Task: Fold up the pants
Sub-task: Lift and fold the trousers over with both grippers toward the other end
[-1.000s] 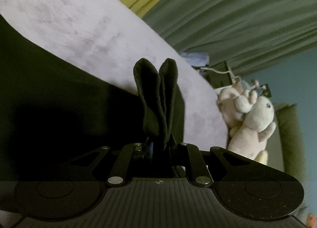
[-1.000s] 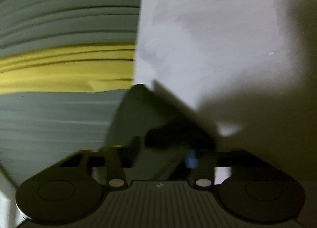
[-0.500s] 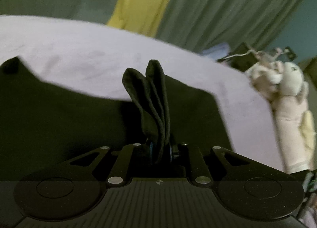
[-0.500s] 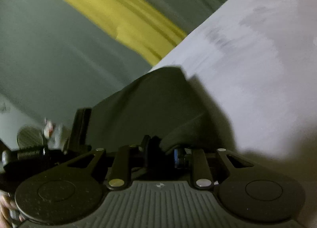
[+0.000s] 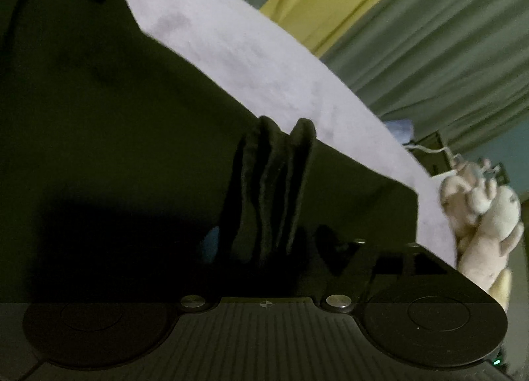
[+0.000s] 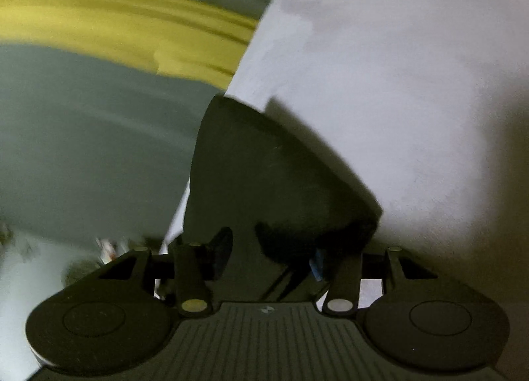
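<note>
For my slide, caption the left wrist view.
Left gripper pinching bunched folds of dark pants over a pale bedspread, stuffed toy beside.

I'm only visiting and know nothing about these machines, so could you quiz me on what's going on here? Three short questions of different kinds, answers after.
1. True or false: a bunched fold of the dark pants stands up between the fingers of the left tongs.
2. Multiple choice: the pants lie on a) a wooden floor, b) a pale lavender sheet, c) a glass table.
3. Fill in: in the left view, to the right past the sheet's edge, sits a ___ toy.

Key: 1 true. 2 b. 3 stuffed (plush). The right tongs also have dark cloth between their fingers, though whether they still pinch it is unclear.
</note>
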The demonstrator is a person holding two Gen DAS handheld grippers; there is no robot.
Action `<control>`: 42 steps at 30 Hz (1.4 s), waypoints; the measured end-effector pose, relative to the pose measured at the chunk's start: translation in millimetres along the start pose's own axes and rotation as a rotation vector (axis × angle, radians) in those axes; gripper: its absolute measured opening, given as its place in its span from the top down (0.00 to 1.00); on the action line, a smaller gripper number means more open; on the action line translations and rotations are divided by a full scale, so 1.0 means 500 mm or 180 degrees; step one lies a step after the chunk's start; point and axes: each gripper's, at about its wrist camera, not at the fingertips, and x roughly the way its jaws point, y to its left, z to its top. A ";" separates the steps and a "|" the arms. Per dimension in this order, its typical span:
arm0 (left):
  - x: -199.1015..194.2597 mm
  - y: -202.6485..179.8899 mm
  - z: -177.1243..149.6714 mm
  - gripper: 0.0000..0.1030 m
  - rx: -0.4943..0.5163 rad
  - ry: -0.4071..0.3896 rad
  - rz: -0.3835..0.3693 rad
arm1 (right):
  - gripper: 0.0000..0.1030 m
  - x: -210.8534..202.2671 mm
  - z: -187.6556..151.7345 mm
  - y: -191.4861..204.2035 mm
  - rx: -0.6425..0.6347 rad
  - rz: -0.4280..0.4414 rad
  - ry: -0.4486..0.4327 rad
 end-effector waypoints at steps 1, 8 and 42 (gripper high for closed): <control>0.003 0.005 0.002 0.25 -0.0045 0.0002 -0.0066 | 0.54 0.002 -0.003 -0.004 0.0087 0.0024 -0.0027; 0.001 0.007 -0.002 0.77 -0.0059 0.0075 -0.0030 | 0.79 0.023 -0.014 0.014 -0.0281 -0.0286 -0.0050; -0.142 0.029 0.018 0.73 0.0006 -0.0387 0.1282 | 0.43 0.048 -0.152 0.198 -0.2067 -0.0350 0.1254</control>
